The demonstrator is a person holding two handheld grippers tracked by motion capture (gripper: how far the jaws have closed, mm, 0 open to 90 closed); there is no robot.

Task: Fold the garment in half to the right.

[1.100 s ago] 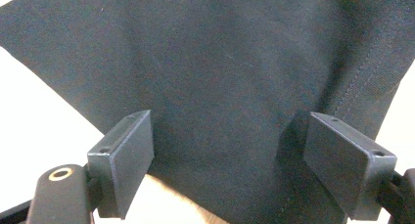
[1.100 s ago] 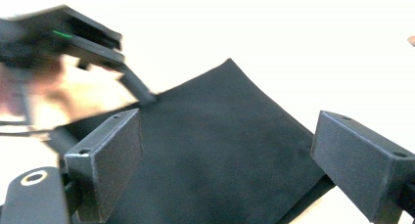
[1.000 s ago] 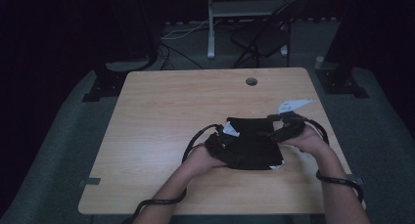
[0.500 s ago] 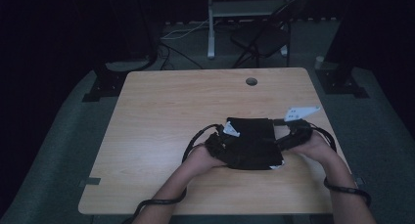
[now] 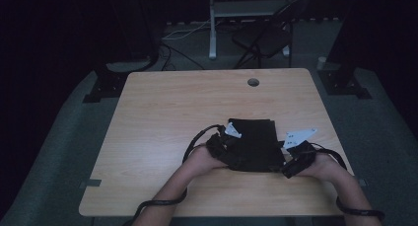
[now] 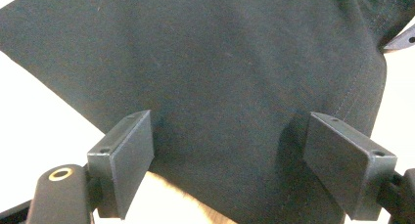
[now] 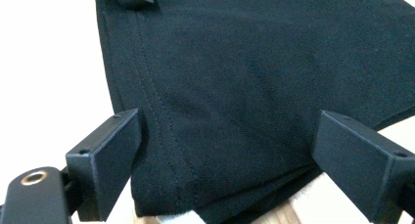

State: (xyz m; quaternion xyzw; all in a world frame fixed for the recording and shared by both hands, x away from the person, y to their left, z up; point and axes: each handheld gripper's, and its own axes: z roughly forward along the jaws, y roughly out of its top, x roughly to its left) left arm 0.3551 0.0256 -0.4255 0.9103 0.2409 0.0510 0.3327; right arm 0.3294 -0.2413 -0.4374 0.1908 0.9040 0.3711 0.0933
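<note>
A folded black garment (image 5: pixel 255 143) lies on the near right part of the wooden table (image 5: pixel 172 112). My left gripper (image 5: pixel 226 149) sits at the garment's near left edge, my right gripper (image 5: pixel 292 164) at its near right corner. In the left gripper view, my left gripper (image 6: pixel 235 165) is open, with flat black cloth (image 6: pixel 220 72) spread between and beyond its jaws. In the right gripper view, my right gripper (image 7: pixel 235 163) is open too, its jaws straddling the stacked, stitched edges of the garment (image 7: pixel 254 72). Each gripper carries a grey three-cornered plate.
A round cable hole (image 5: pixel 253 82) is in the table's far side. Beyond the table, a folding chair (image 5: pixel 263 38) and a metal post stand on the dark floor. Cables trail from both grippers over the near edge. Bare wood lies to the left and behind.
My right gripper has moved from the garment's far right side toward me, to its near right corner. The garment now lies flatter. The left gripper has barely shifted.
</note>
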